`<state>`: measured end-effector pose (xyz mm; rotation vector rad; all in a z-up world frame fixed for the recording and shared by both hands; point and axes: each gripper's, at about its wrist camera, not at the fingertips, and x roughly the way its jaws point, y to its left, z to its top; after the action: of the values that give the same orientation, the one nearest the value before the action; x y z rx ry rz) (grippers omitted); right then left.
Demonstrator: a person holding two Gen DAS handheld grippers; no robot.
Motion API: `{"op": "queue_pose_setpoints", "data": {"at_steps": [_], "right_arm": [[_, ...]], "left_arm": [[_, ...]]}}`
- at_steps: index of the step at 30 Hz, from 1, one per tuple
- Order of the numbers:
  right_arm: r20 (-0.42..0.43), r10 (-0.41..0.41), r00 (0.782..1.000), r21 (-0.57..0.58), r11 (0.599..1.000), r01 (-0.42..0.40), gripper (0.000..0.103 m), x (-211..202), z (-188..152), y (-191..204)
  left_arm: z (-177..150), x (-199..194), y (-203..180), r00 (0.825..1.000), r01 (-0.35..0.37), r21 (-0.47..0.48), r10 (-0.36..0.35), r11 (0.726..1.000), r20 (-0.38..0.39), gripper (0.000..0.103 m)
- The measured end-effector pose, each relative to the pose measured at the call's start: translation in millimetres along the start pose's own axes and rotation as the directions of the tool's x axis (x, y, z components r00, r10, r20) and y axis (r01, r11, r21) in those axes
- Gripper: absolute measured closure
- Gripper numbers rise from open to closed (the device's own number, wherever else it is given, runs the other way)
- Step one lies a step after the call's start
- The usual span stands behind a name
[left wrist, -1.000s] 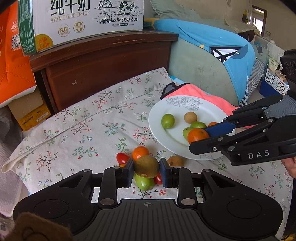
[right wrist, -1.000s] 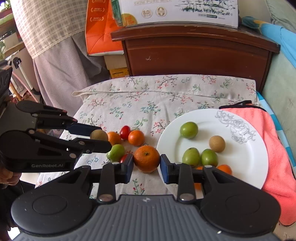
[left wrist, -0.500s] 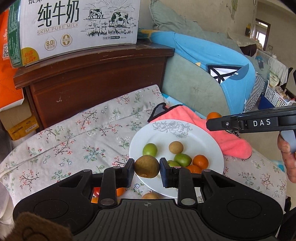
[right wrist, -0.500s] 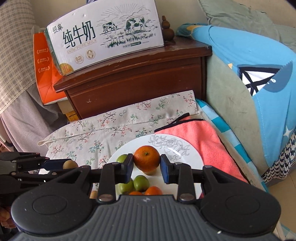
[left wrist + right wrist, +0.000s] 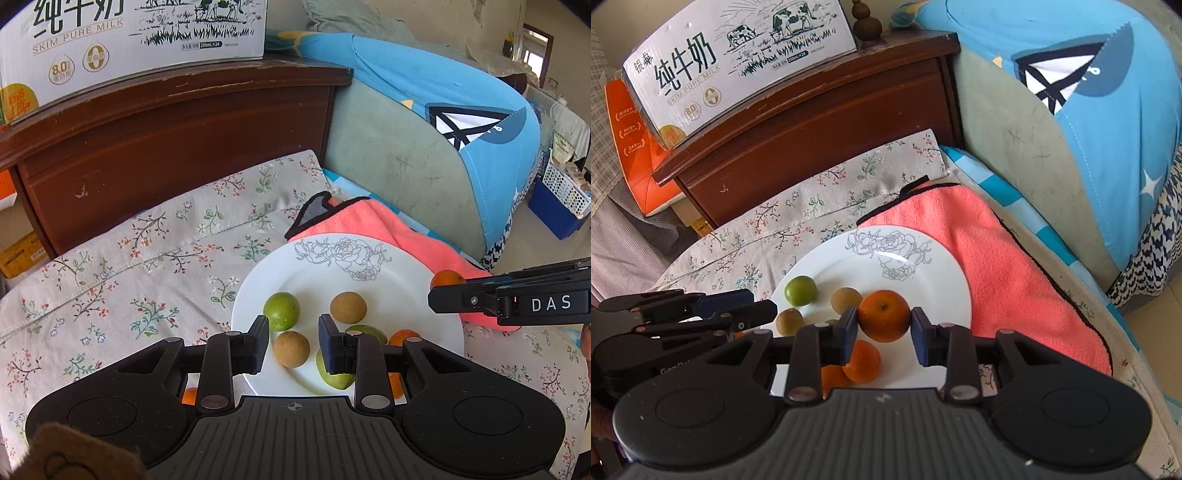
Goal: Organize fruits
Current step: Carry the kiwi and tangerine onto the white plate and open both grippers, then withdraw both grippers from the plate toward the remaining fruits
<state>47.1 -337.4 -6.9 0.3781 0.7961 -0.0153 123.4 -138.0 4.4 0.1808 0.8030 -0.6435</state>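
My left gripper (image 5: 293, 343) hovers over the near part of the white rose-print plate (image 5: 369, 280). Its jaws keep the same narrow gap. A brown kiwi (image 5: 291, 349) shows through that gap, lying on the plate with slivers of white on both sides, clear of the pads. In the right wrist view the kiwi (image 5: 790, 321) sits just past the left gripper (image 5: 764, 302). My right gripper (image 5: 884, 321) is shut on an orange (image 5: 884, 319) above the plate (image 5: 923, 280). Seen from the left, the right gripper (image 5: 434, 291) and its orange (image 5: 445, 278) hang at the plate's right rim.
The plate also holds a green fruit (image 5: 281, 311), a second brown fruit (image 5: 348, 307), more green ones and small oranges (image 5: 862, 362). A pink cloth (image 5: 369, 221) lies under its far side. Behind stand a wooden headboard (image 5: 166, 129), a milk carton (image 5: 129, 37) and a blue cushion (image 5: 443, 110).
Both grippers have travelled from the loose fruit to the plate. The kiwi that filled the left jaws now looks smaller and lies on the plate. The right gripper has rolled, still holding the orange.
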Motion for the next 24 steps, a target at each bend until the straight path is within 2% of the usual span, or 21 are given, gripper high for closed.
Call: {"op": "queue_pose_setpoints", "data": {"at_steps": [11, 14, 16, 18, 19, 20, 24], "right_arm": [[-0.035, -0.022, 0.999, 0.1, 0.995, 0.025, 0.069, 15.5, -4.1, -12.3], [-0.021, -0.01, 1.0, 0.119, 0.993, 0.012, 0.069, 13.0, -3.2, -13.1], [-0.01, -0.018, 1.0, 0.111, 0.994, 0.019, 0.069, 10.9, -2.0, -10.6], [-0.003, -0.01, 1.0, 0.109, 0.994, 0.01, 0.068, 9.4, -0.3, -7.8], [0.001, -0.002, 1.0, 0.107, 0.994, 0.002, 0.068, 8.3, 0.4, -6.0], [0.007, 0.003, 1.0, 0.098, 0.995, -0.004, 0.067, 6.9, 1.0, -3.2], [0.027, 0.036, 0.999, 0.016, 0.999, -0.037, 0.062, 1.5, 0.0, 13.0]], "left_arm": [[0.7, -1.8, 7.9, 1.0, 0.003, -0.08, -0.004, 0.997, -0.005, 0.073], [3.5, -10.8, 12.1, 1.0, 0.006, -0.111, -0.005, 0.994, 0.014, 0.058], [5.7, -17.0, 13.9, 1.0, -0.002, -0.117, 0.005, 0.993, 0.026, 0.052], [8.1, -24.5, 17.2, 0.999, -0.026, -0.132, 0.031, 0.991, 0.031, 0.036], [8.6, -28.3, 19.3, 0.998, -0.041, -0.14, 0.046, 0.989, 0.033, 0.032], [8.5, -31.0, 20.8, 0.998, -0.05, -0.143, 0.056, 0.988, 0.034, 0.028], [4.3, -41.3, 28.9, 0.996, -0.092, -0.086, 0.093, 0.992, 0.012, 0.026]]}}
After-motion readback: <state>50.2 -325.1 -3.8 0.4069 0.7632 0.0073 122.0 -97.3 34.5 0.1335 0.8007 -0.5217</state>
